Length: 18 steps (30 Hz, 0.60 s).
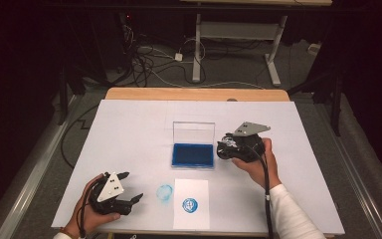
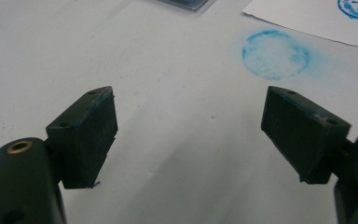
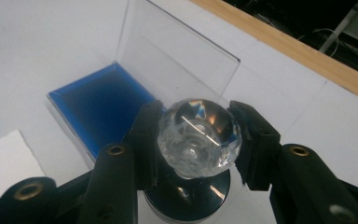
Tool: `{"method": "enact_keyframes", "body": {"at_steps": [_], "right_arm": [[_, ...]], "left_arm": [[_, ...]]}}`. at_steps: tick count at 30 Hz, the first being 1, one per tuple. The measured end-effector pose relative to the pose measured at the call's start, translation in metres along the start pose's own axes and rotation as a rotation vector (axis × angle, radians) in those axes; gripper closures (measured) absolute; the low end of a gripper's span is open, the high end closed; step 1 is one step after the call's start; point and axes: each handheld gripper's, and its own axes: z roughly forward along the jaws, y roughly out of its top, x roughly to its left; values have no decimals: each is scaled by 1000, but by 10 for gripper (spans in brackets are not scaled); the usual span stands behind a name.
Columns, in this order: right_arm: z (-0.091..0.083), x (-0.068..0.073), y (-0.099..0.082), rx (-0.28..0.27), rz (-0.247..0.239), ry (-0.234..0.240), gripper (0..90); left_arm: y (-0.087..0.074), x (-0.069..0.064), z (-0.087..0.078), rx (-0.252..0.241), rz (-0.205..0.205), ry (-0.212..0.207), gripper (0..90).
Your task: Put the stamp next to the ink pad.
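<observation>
White table [image 1: 129, 129]: stamped paper [image 1: 191, 219] bears unreadable blue emblem [image 1: 190, 204].

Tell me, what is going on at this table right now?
A person is stamping with two hand-held grippers. The right gripper is shut on a stamp with a clear faceted knob, held beside the open blue ink pad, whose clear lid stands up. The left gripper rests open near the table's front edge, holding nothing. A small sheet of paper already carries a round blue print, and a fainter blue ring marks the table cover beside it.
</observation>
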Motion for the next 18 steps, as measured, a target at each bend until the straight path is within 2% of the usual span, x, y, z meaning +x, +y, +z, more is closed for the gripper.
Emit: {"method": "enact_keyframes", "body": {"at_steps": [12,18], "right_arm": [[21,-8,-16,63,39,-7,568],[25,-5,-18,83,33,-3,567]], "left_arm": [[0,0,3,9,7,-10,177],[0,0,3,11,6,-13,177]]}}
